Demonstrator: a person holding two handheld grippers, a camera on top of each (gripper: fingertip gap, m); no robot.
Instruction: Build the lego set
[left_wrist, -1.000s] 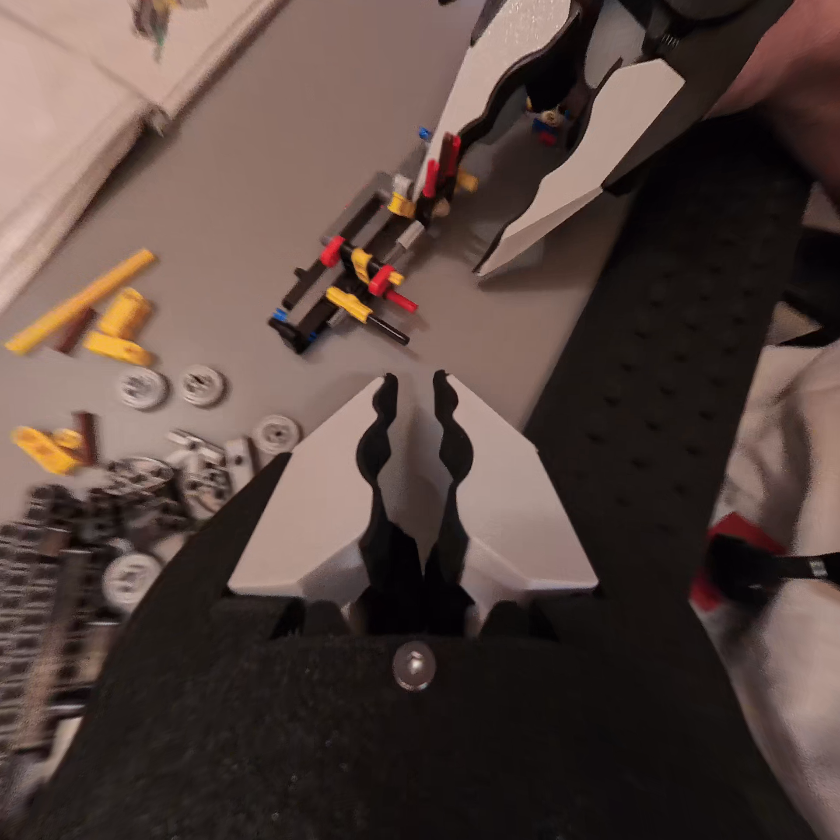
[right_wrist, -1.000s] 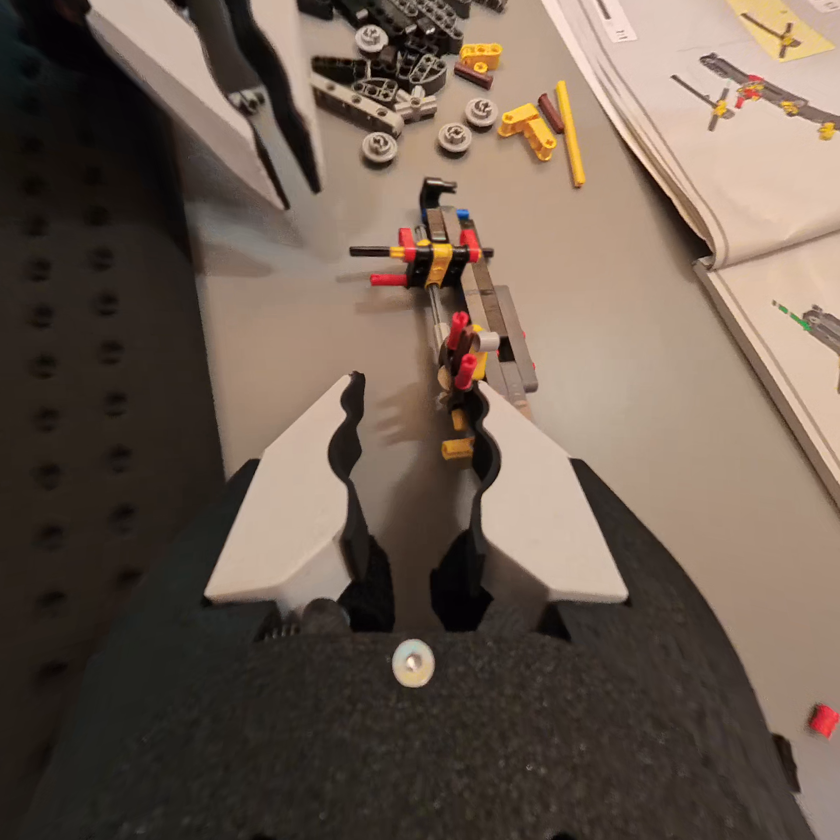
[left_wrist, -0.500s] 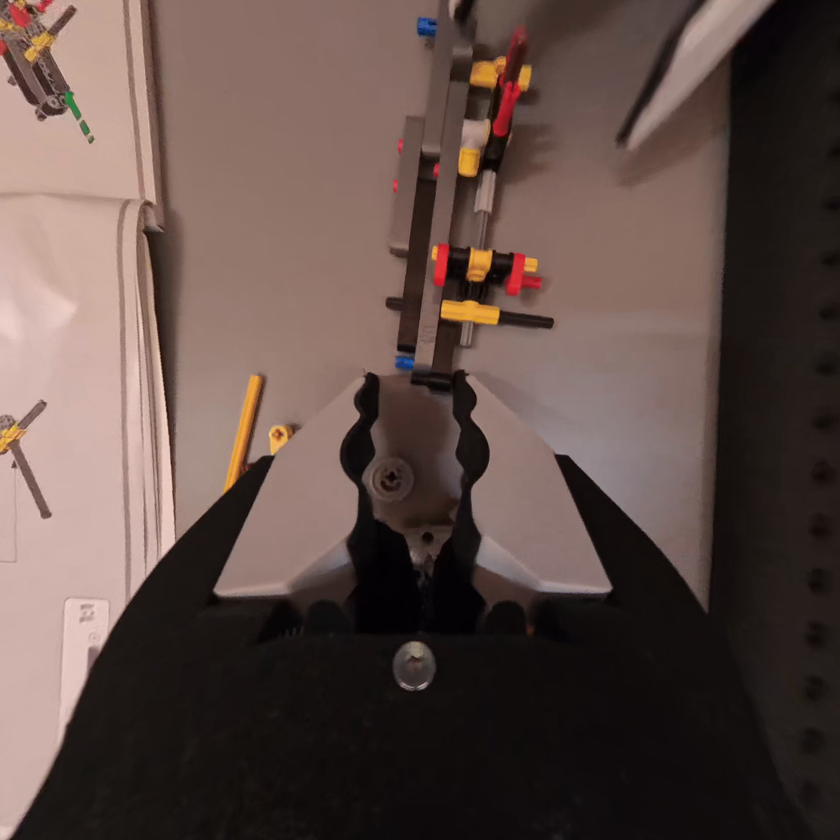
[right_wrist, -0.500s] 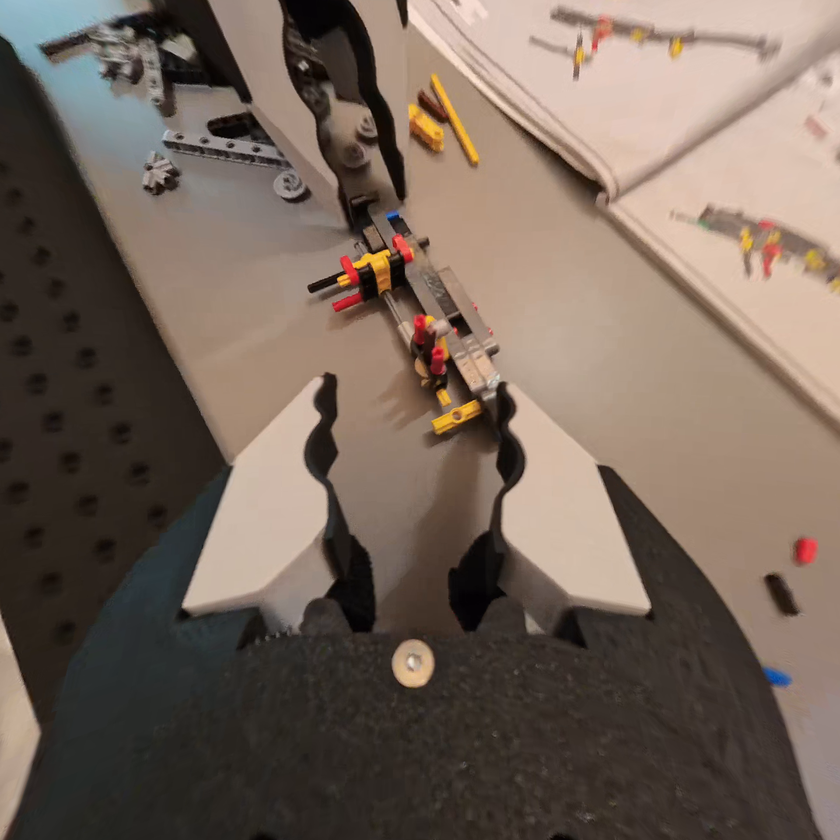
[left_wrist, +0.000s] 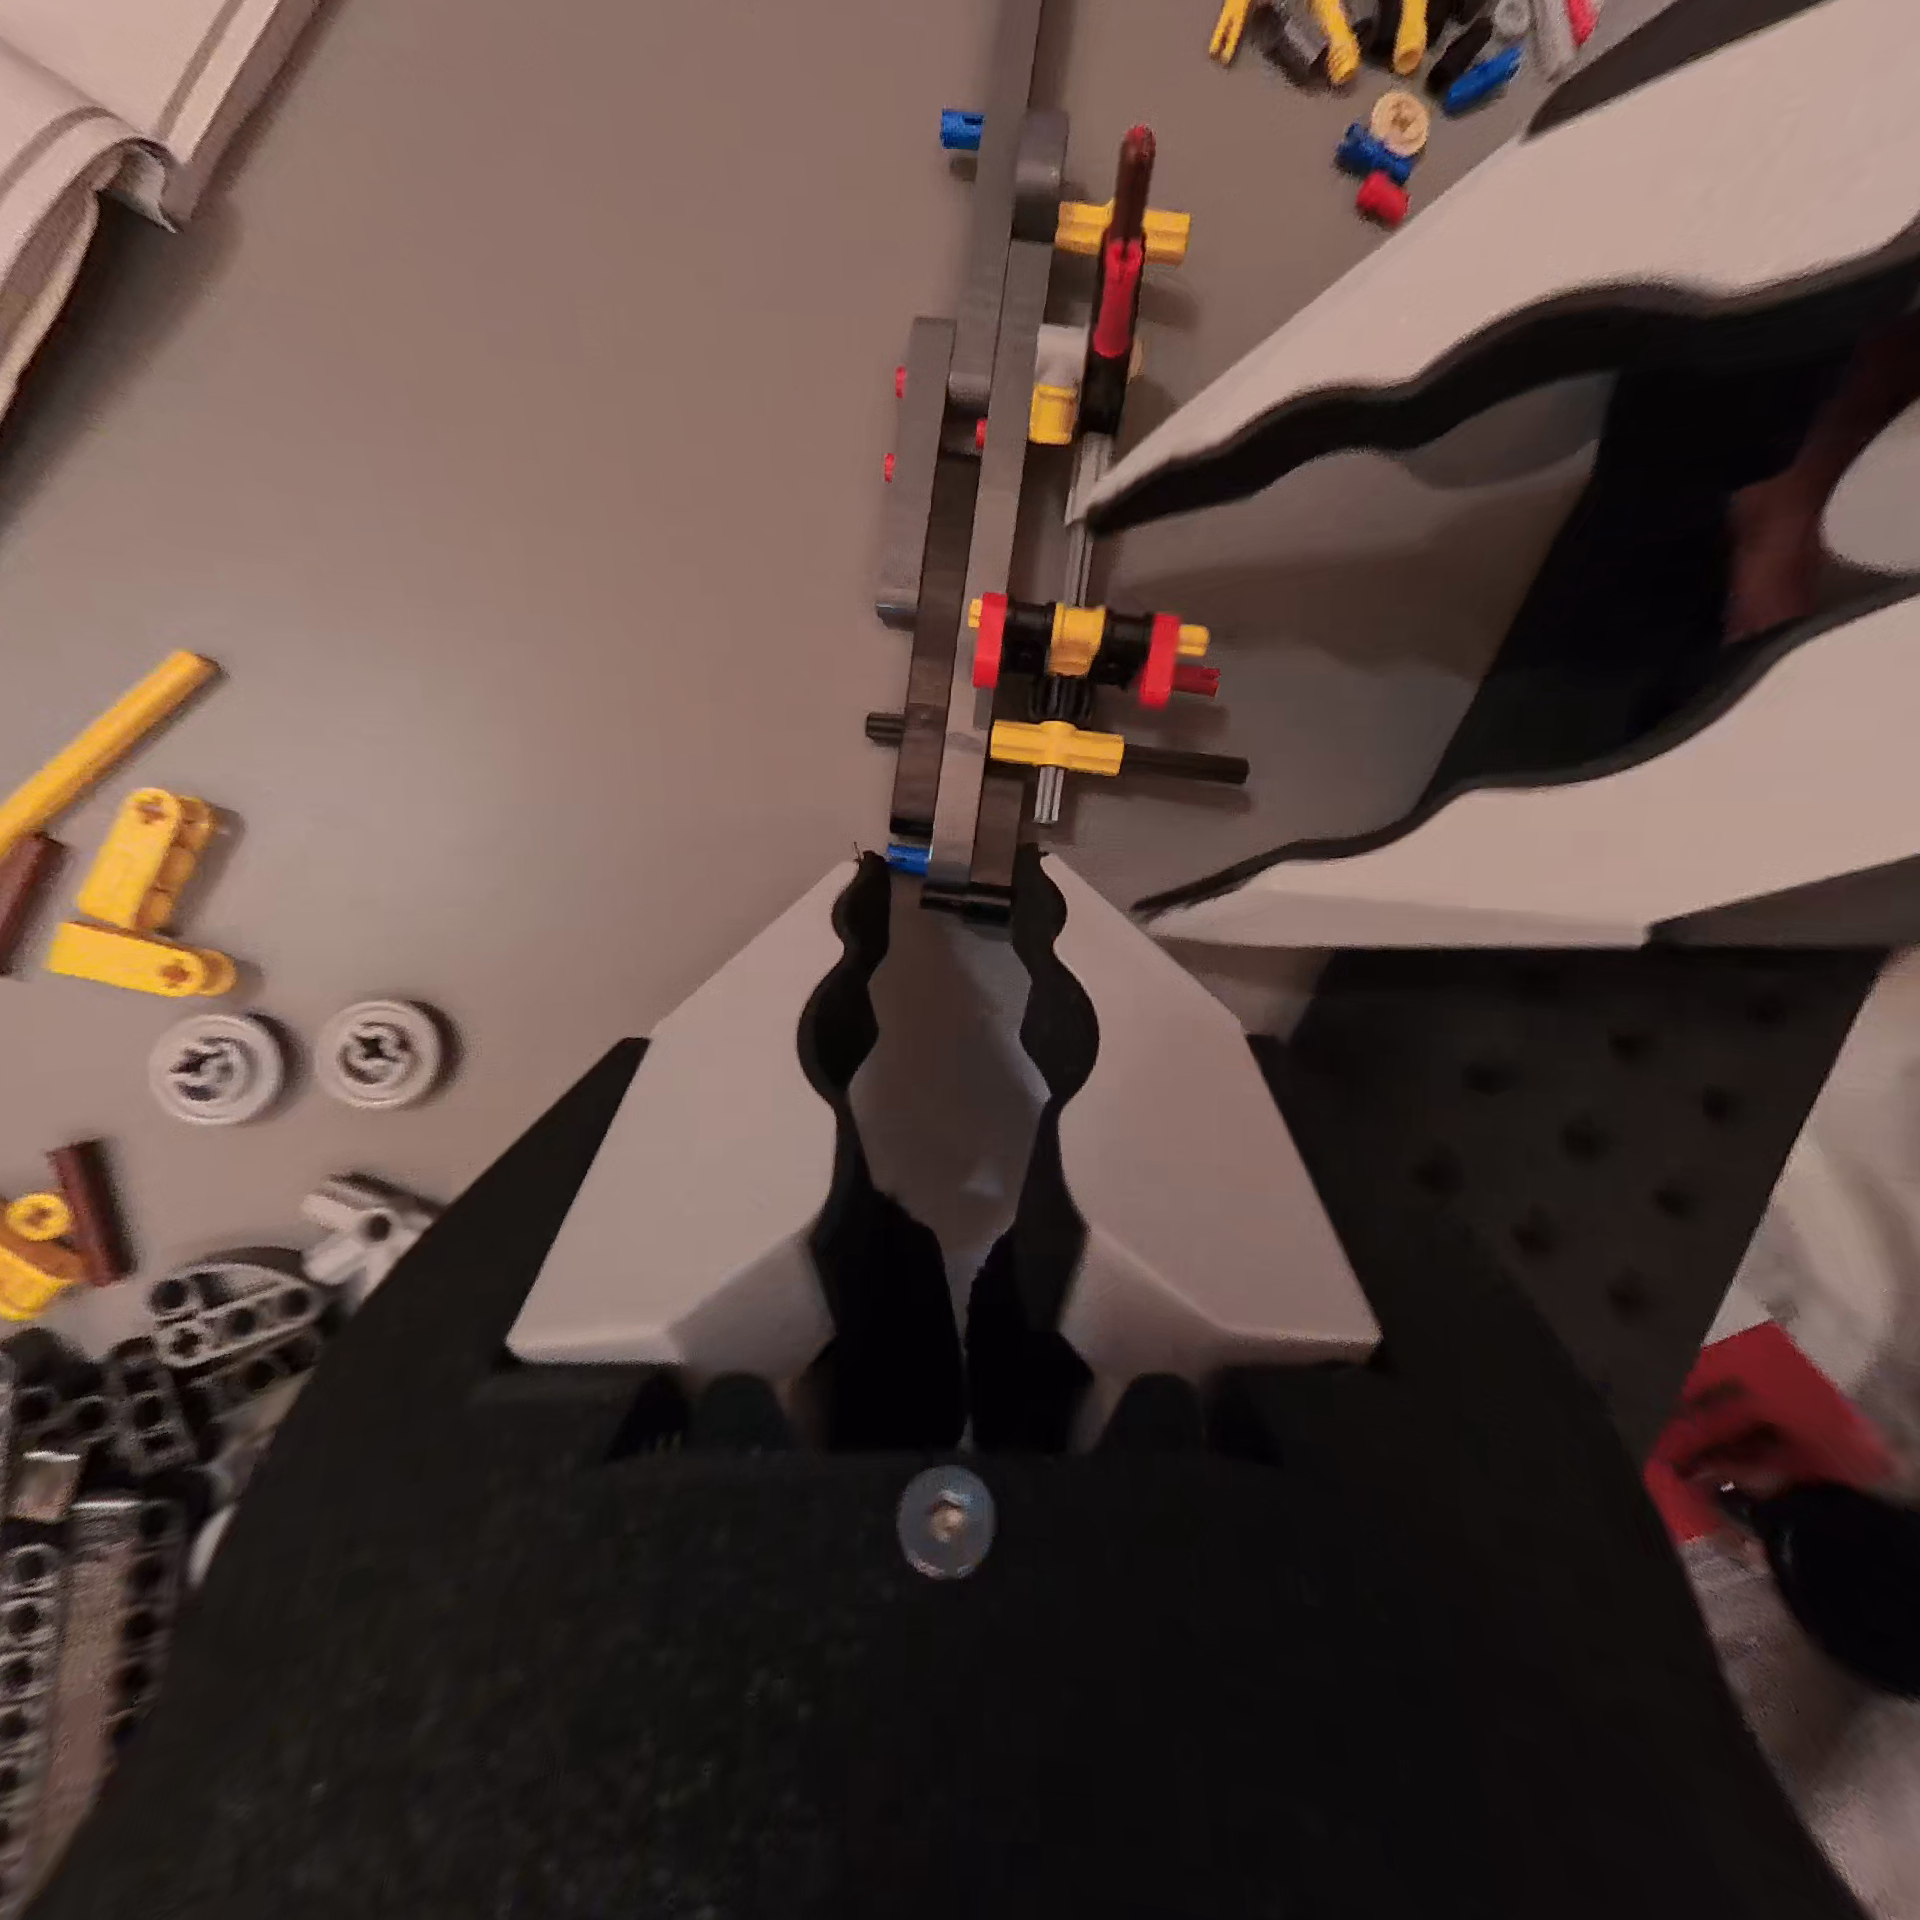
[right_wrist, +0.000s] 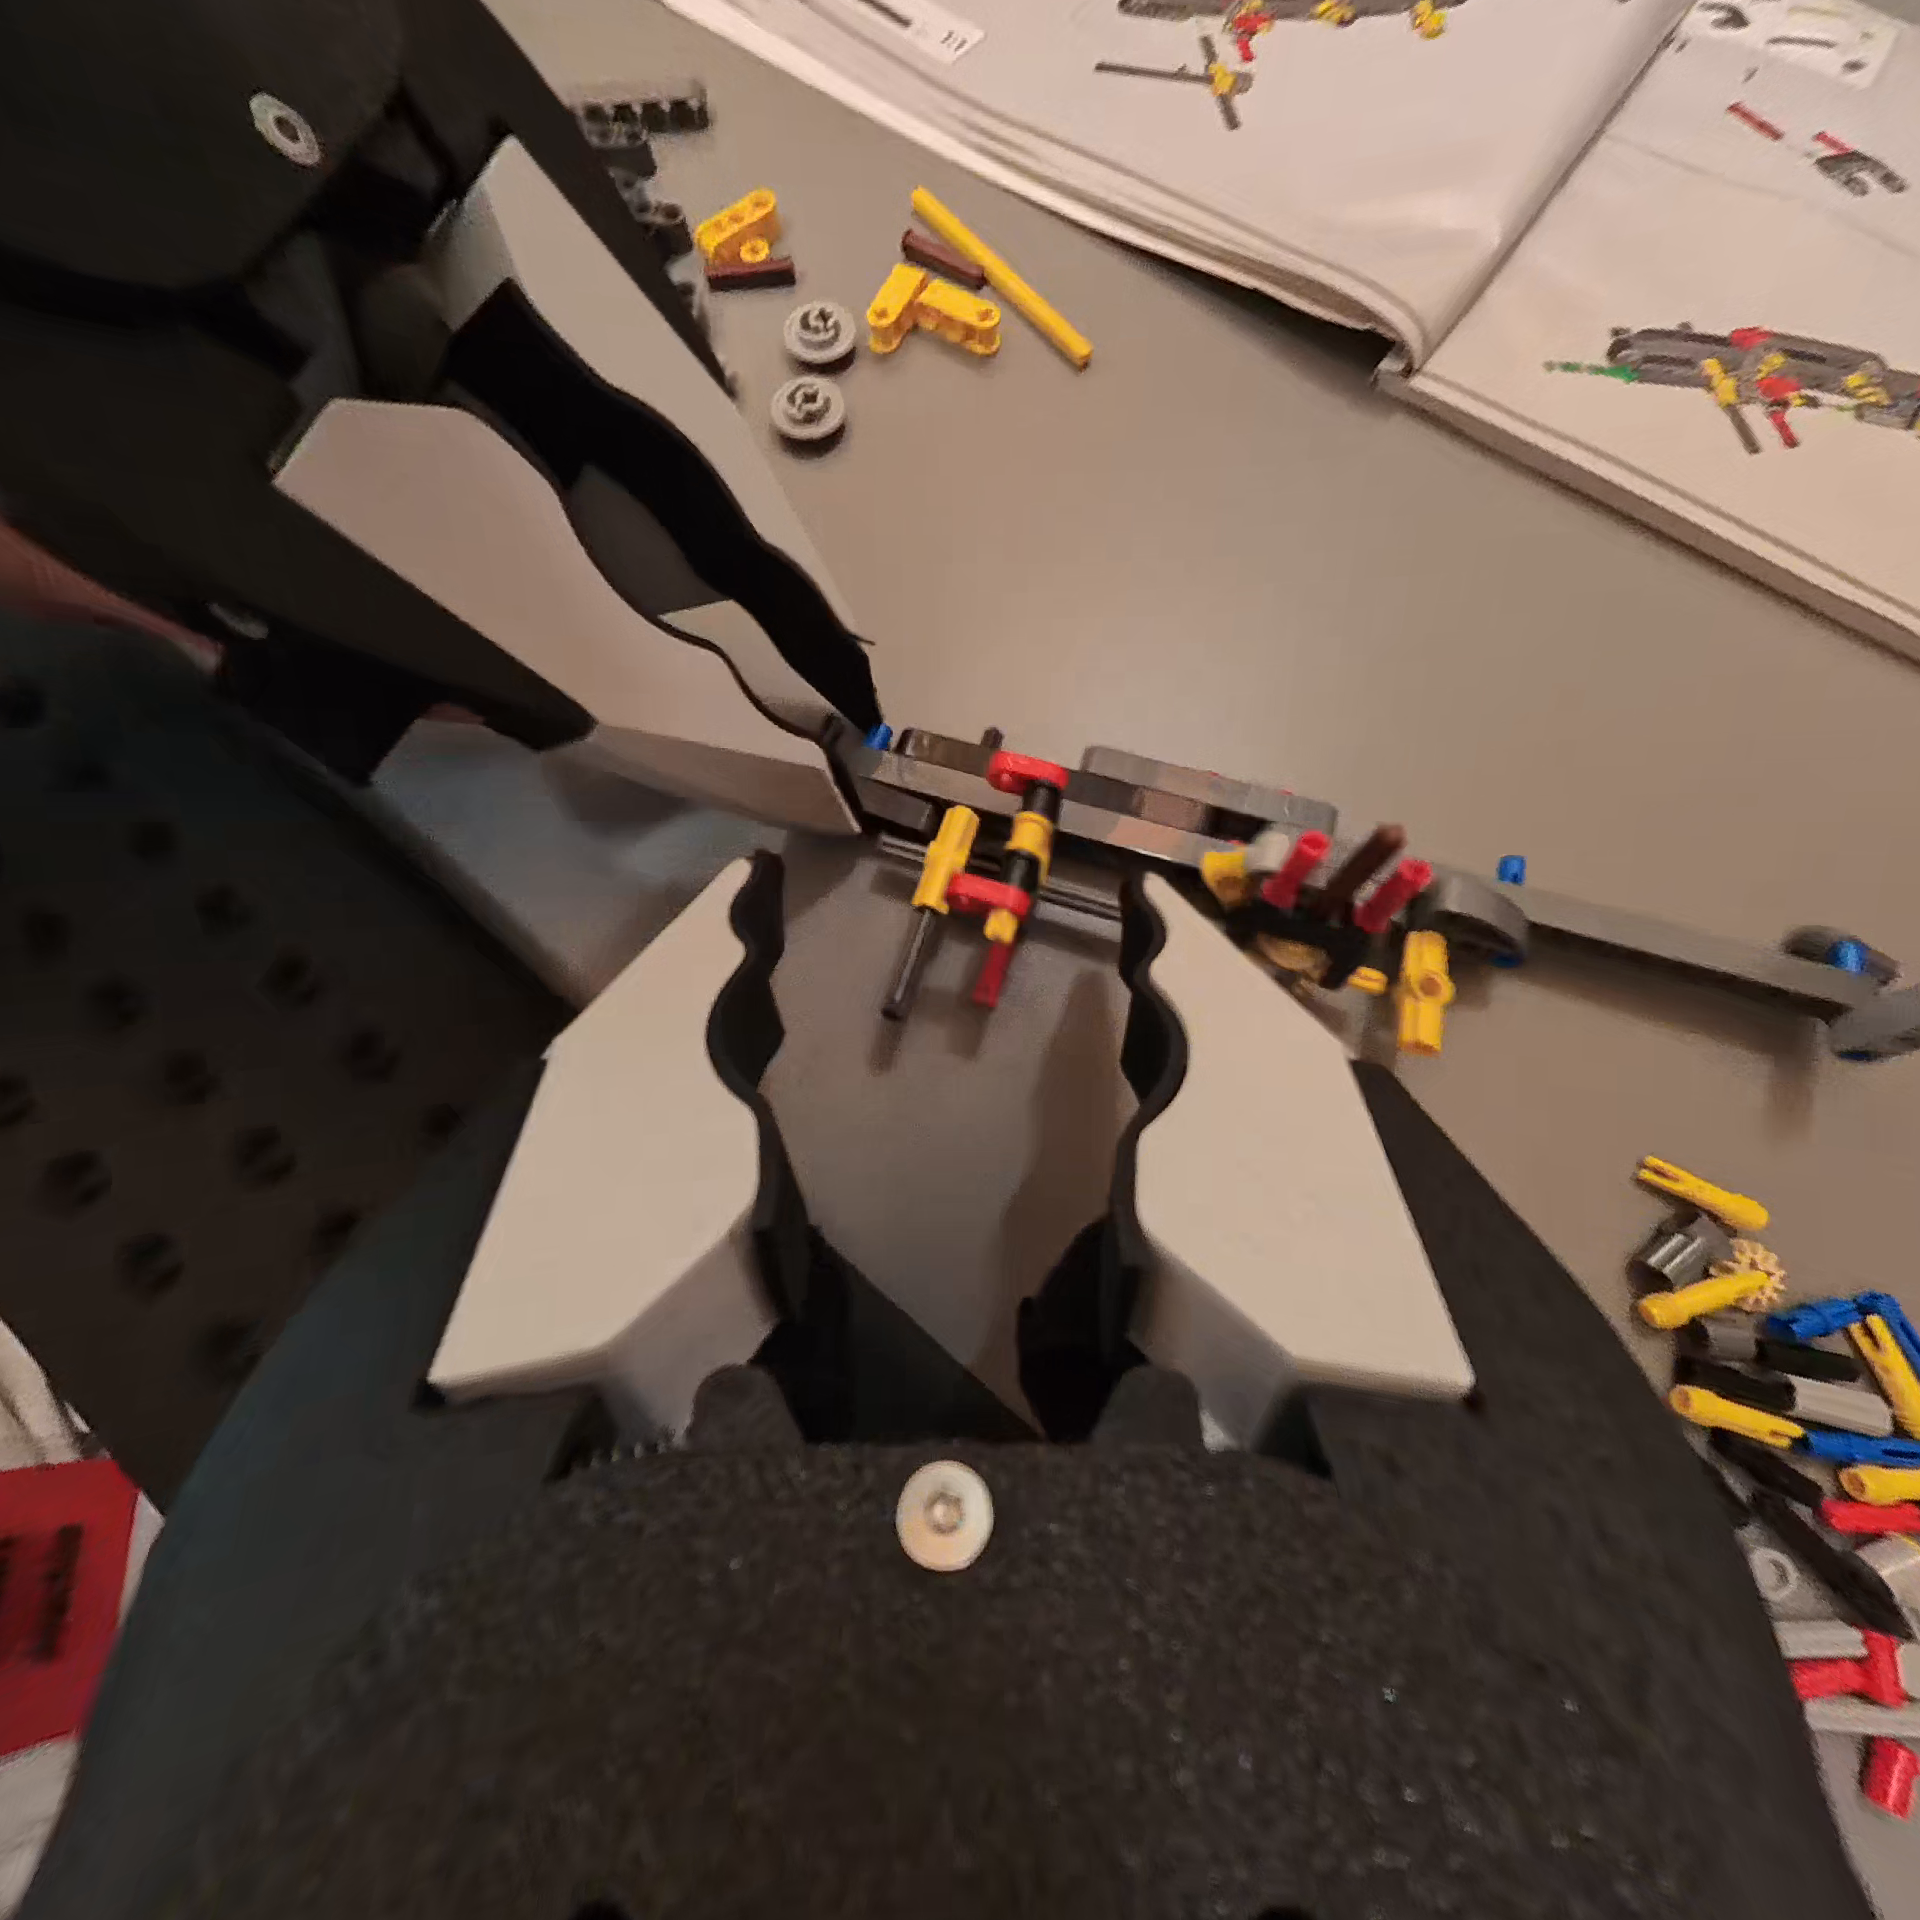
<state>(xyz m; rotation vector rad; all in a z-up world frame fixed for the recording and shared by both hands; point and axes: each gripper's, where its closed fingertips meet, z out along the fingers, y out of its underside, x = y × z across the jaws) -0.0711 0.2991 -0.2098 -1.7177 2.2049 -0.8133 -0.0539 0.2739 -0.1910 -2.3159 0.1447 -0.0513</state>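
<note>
The lego assembly (left_wrist: 961, 623) is a long grey and black beam with red, yellow and black pins and axles, lying on the grey table. It also shows in the right wrist view (right_wrist: 1143, 790). My left gripper (left_wrist: 951, 873) is shut on its near end, by a blue pin; the right wrist view shows it (right_wrist: 857, 774) at the assembly's left end. My right gripper (right_wrist: 951, 878) is open and empty. Its fingers straddle the red and yellow cross-axle section from the side, and it also shows at the right of the left wrist view (left_wrist: 1112, 707).
An open instruction booklet (right_wrist: 1351, 187) lies beyond the assembly. Yellow connectors (left_wrist: 135, 894), two grey wheels (left_wrist: 301, 1060) and dark beams (left_wrist: 94, 1455) lie left of my left gripper. A pile of pins (right_wrist: 1787, 1382) lies right of my right gripper. A black perforated mat (right_wrist: 156, 1039) borders the table. The left gripper's tips are roughly 4 cm from the right gripper's.
My left gripper has closed on the assembly's end. My right gripper has swung round from the far end to the assembly's side, still open.
</note>
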